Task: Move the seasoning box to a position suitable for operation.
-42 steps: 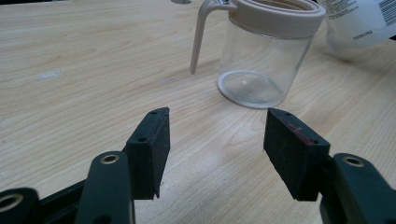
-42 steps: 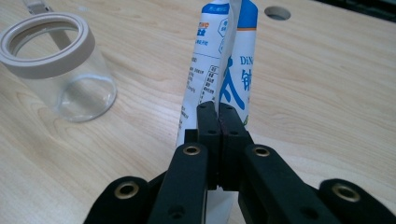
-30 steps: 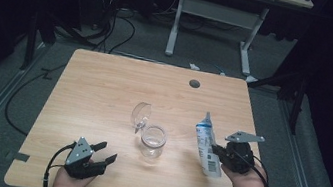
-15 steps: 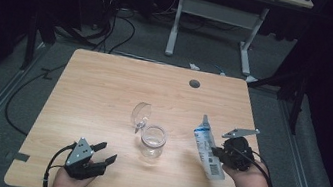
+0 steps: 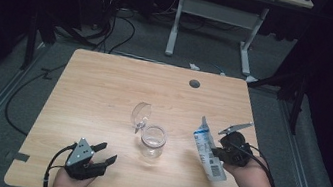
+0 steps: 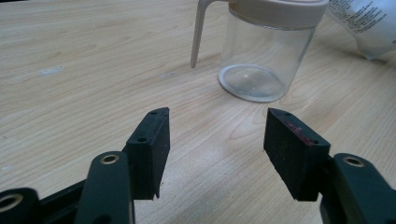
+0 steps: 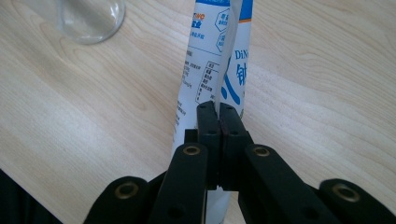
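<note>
Two grippers over wooden table. Right gripper at table's right side, jaws pinched tight on flat seam of white-and-blue pouch; pouch stands tilted, top leaning away from person, lower end near table's front edge. Left gripper low at front-left corner, jaws spread wide, nothing between them, pads clear of tabletop items. Clear glass jar upright at table centre, between grippers; hinged lid swung open behind it.
</note>
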